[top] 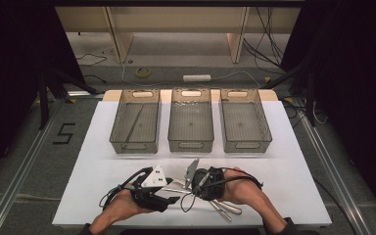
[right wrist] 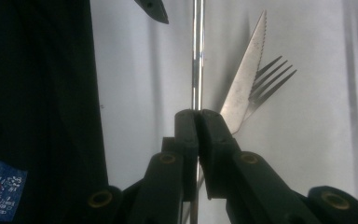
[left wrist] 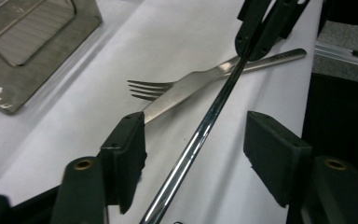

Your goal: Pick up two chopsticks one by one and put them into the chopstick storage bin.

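A thin shiny metal rod (right wrist: pixel 196 56), perhaps a utensil handle, is clamped between the pads of my right gripper (right wrist: pixel 198 116), which is shut on it. The same rod (left wrist: pixel 214 107) runs between the jaws of my left gripper (left wrist: pixel 198 140); they stand apart on either side and do not touch it. On the white table beneath lie a fork (left wrist: pixel 147 88) and a serrated knife (right wrist: pixel 244 79), crossing each other. In the high view my left gripper (top: pixel 172 188) and right gripper (top: pixel 192 187) face each other near the front edge.
Three see-through grey bins (top: pixel 134 146) (top: pixel 191 146) (top: pixel 247 146) stand in a row at the back of the white table (top: pixel 293 181). More cutlery (top: pixel 225 208) lies beneath the right hand. One bin's corner (left wrist: pixel 28 46) is close on the left gripper's left.
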Motion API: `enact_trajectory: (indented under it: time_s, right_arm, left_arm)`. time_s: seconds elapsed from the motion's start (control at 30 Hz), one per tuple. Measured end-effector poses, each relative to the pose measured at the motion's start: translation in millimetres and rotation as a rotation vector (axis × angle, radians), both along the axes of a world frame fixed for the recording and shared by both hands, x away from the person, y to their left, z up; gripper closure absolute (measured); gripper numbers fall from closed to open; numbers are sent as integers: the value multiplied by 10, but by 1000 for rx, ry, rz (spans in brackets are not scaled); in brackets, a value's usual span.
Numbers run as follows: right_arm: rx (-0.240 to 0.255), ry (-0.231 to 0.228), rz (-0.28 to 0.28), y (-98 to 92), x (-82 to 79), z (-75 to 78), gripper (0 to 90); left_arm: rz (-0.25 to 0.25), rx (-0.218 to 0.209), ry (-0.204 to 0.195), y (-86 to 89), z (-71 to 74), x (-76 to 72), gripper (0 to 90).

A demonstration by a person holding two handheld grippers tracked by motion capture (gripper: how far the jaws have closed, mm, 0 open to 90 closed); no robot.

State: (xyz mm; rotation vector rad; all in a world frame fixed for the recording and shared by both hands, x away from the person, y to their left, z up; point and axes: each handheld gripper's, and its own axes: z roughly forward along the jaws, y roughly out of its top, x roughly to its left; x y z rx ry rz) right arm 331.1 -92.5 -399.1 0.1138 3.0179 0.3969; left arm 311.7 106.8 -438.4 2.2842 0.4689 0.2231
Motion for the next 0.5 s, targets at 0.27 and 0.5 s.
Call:
enact_trajectory:
  time_s: [0.27,0.5]
  right_arm:
    - [-13,4,18,14,-29,2,866]
    - [-15,7,35,31,-43,-10,866]
  left_arm:
    - [-42,29,-11,-23,-10,-31,525]
    - [-75,54,-27,-40,-27,-59,623]
